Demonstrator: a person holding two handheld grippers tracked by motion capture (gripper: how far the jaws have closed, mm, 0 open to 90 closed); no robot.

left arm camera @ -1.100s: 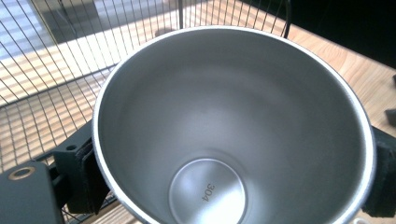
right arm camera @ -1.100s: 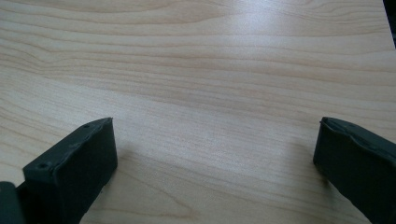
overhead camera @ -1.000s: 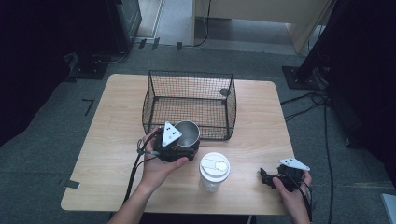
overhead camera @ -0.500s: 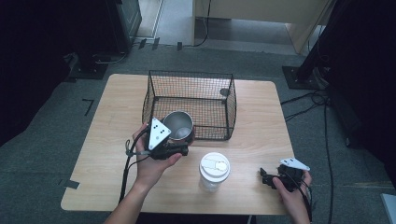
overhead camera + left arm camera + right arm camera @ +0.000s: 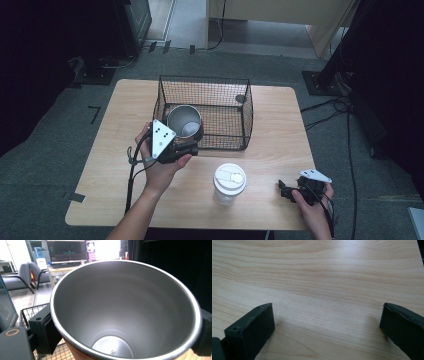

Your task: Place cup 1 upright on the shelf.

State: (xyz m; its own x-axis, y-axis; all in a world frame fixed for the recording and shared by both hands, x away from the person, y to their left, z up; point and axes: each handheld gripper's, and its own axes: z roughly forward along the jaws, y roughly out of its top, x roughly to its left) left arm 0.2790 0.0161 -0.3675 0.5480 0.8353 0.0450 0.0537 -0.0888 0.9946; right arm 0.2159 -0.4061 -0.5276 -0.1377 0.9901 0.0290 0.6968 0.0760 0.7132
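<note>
A steel cup point(image 5: 183, 121), empty inside, is held tilted in the air over the near left corner of a black wire basket point(image 5: 230, 112). My left gripper point(image 5: 187, 142) is shut on the cup point(image 5: 125, 312), its jaws pressing the rim from both sides. A clear cup with a white lid point(image 5: 229, 183) stands on the wooden table point(image 5: 270, 165) near the front. My right gripper point(image 5: 286, 192) rests low at the front right of the table, open, with bare wood point(image 5: 324, 302) between its jaws.
A small dark object point(image 5: 240, 98) lies in the basket's far right corner. Bare wood stretches left of the basket and along the table's front edge. Cables point(image 5: 345, 107) and stand bases lie on the grey floor around the table.
My left gripper has lifted the steel cup and carried it up and away, from the table in front of the basket to above the basket's near left corner. The right gripper has stayed put.
</note>
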